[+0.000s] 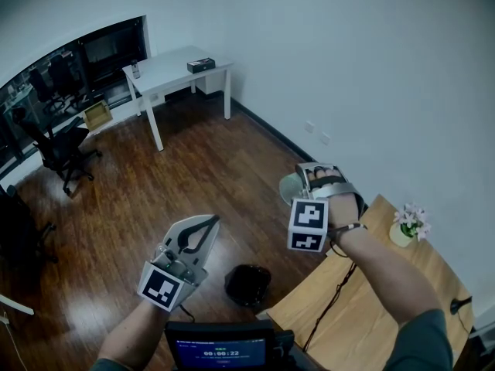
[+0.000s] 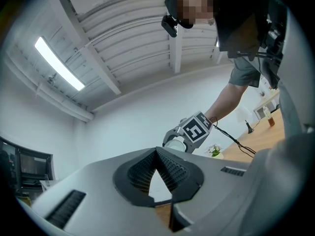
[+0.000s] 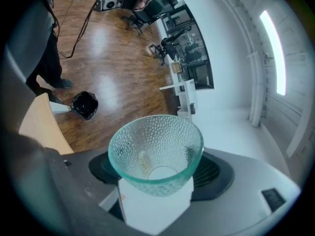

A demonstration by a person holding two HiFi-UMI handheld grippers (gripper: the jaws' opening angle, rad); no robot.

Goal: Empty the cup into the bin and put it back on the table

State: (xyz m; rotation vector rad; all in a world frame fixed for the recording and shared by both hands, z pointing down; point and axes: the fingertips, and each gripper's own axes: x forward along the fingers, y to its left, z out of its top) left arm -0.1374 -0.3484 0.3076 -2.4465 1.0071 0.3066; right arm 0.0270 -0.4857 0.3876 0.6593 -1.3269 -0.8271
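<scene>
Low on the left, the left gripper [image 1: 207, 224] hangs clenched on nothing, while right of the round black bin [image 1: 247, 284] the right gripper [image 1: 309, 175] grasps the dimpled clear glass cup [image 1: 291, 190] high over dark wooden floor [image 1: 155, 176], so tipping now would likely miss, or the glass could slip

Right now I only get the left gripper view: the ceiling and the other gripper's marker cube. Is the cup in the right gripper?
Observer: Yes. The right gripper is closed on the dimpled glass cup, whose mouth faces that gripper's camera.
Operator: Anything inside it?
Observer: Nothing loose shows in it in the right gripper view, only a faint streak on the inner wall.
Operator: Where is the bin?
Observer: The black bin stands on the wood floor beside the corner of the table.
</scene>
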